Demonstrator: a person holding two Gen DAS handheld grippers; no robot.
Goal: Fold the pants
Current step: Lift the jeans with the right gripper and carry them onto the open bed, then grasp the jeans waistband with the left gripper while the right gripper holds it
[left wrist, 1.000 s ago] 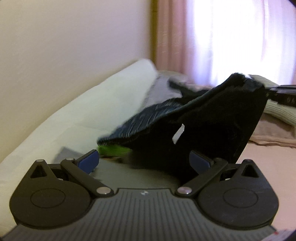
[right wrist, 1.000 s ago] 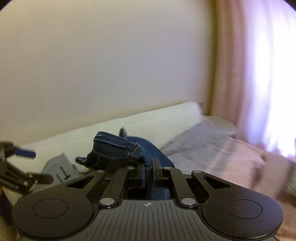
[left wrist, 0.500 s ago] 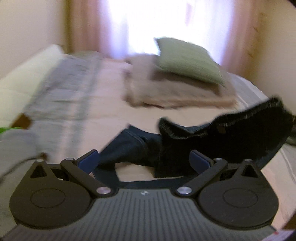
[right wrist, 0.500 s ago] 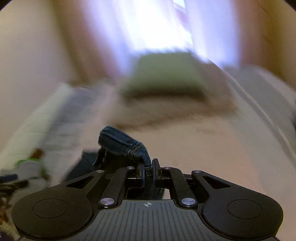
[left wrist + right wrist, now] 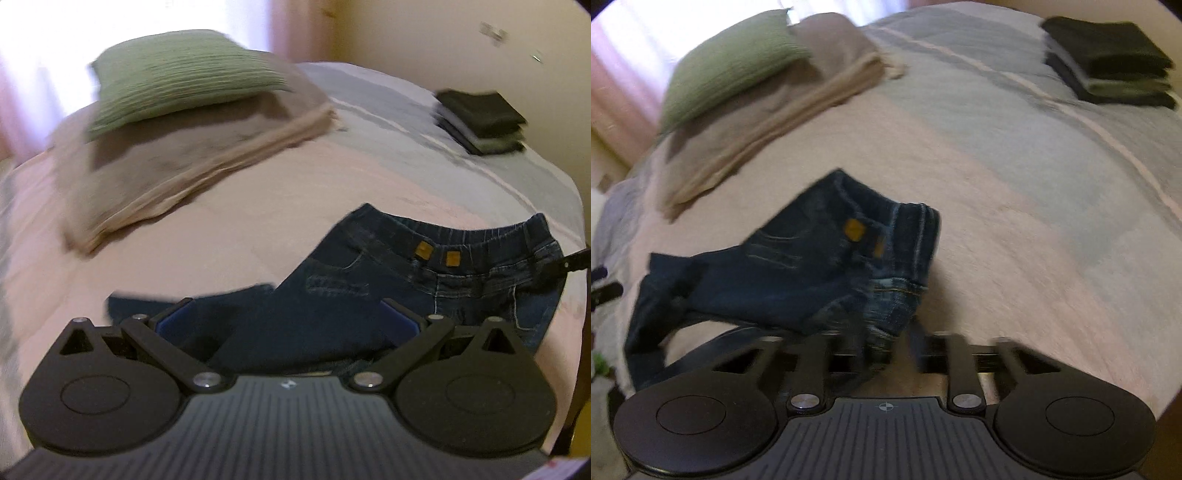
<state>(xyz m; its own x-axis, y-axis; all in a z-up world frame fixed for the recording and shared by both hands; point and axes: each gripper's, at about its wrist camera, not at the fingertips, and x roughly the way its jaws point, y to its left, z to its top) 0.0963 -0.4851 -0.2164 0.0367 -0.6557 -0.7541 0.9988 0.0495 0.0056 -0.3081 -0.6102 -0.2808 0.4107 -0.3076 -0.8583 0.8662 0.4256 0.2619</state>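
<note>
Small dark blue jeans (image 5: 406,280) lie spread on the pink bedspread (image 5: 258,229), elastic waistband with two orange tags to the right. My left gripper (image 5: 288,319) is open wide over one leg; denim lies between its blue pads (image 5: 173,321) without being squeezed. In the right wrist view the jeans (image 5: 812,273) lie crumpled, waistband end nearest. My right gripper (image 5: 890,350) is opening, its blurred fingers parted, with the waistband corner loose between them. The right gripper's black tip (image 5: 569,262) shows beside the waistband.
A green pillow (image 5: 184,74) rests on a folded beige blanket (image 5: 184,166) at the back left. A stack of folded dark clothes (image 5: 1108,62) sits at the back right on the grey striped part of the bed (image 5: 1015,122). A cream wall rises behind.
Both grippers swung from the wall side round to the bed and dropped. The jeans came down from the air onto the bedspread. The right jaws, shut on the waistband before, have parted.
</note>
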